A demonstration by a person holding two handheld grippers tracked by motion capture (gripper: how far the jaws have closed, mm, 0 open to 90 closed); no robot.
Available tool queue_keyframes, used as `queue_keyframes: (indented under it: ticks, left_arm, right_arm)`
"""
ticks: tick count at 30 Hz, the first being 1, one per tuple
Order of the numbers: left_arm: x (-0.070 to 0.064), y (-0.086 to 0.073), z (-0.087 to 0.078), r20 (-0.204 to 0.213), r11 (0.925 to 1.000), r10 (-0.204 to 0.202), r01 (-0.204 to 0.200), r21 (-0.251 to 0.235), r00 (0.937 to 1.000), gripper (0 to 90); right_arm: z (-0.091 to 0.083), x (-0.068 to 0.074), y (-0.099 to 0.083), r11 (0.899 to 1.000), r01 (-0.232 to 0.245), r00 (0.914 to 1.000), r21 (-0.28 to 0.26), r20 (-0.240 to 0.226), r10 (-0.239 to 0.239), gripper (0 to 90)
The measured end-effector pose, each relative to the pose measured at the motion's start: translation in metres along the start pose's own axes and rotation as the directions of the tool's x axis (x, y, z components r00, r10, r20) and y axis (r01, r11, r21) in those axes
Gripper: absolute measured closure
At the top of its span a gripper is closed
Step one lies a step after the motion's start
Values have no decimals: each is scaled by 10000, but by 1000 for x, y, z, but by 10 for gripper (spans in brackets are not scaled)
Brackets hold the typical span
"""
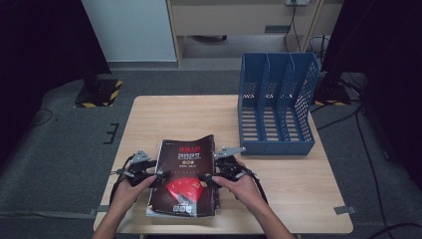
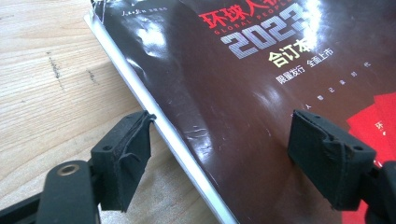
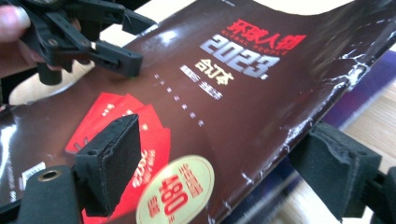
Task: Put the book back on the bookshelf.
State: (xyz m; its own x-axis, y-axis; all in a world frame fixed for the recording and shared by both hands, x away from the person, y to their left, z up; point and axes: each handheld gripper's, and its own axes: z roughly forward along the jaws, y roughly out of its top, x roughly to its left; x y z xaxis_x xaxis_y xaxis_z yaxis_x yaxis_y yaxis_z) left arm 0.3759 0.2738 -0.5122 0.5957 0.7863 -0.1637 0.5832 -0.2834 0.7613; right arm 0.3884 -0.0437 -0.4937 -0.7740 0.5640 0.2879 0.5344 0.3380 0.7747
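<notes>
A dark magazine [image 1: 185,177] with red cards and "2023" on its cover lies on the near part of the wooden worktop [image 1: 189,114], between the person's two hands. The left tool [image 1: 152,178] sits at the magazine's left edge. In the left gripper view its jaws are spread wide — one black pad is on the worktop side, just touching the white page edge, and the other is over the shiny cover [image 2: 224,116]. It is not squeezing anything.

The right tool [image 1: 210,178] sits at the magazine's right edge. In the right gripper view its jaws are wide apart too — one pad is over the red cards, the other is past the worn edge of the cover, which curls up there.

A blue file rack [image 1: 276,104] with three slots stands upright at the far right of the worktop, well apart from the magazine.
</notes>
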Motion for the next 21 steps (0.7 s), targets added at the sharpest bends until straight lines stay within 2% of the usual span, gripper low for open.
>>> queue_keyframes:
  ticks: [6,18,21]
  left_arm:
    - [0,0,0,-2,10000,3,-3,-20,10000,208]
    - [-1,-1,1,59,9999,106,-106,-16,9999,210]
    - [-1,-1,1,87,10000,67,-67,-45,9999,210]
  right_arm:
    - [12,0,12,9992,-127,9999,372,-110,131,191]
    - [27,1,38,9975,-96,10000,707,-3,96,244]
    - [36,5,45,9962,-27,10000,867,3,27,296]
